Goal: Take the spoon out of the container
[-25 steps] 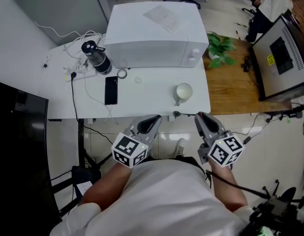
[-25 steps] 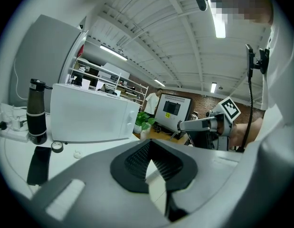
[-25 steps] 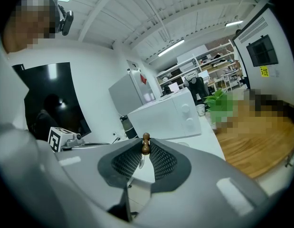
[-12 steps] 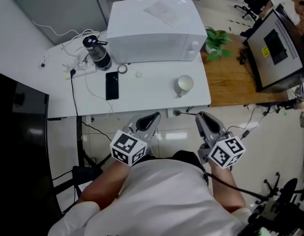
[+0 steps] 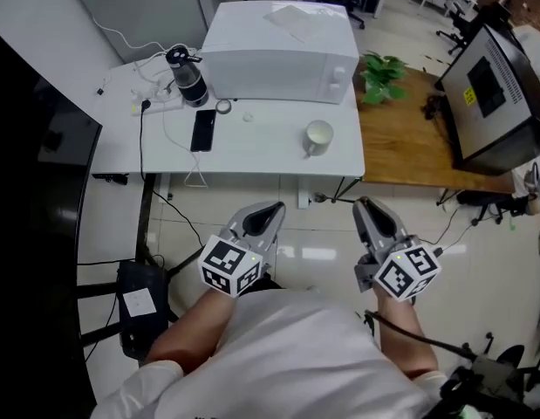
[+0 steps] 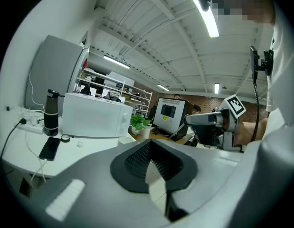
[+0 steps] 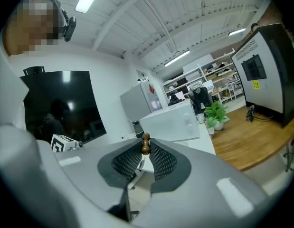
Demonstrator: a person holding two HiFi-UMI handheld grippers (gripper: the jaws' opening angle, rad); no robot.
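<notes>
The cup (image 5: 318, 136) stood on the table (image 5: 252, 157) at five o'clock from the microwave (image 5: 281, 51), the phone (image 5: 202, 130) at seven, the plant (image 5: 383, 68) at three.

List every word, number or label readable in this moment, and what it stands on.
Nothing can be read.
Yellow sticker on the monitor: too small to read.
Paper sheet on the microwave: print too faint.
Bottle label: too small.
Marker cubes: square patterns only, no letters.
</notes>
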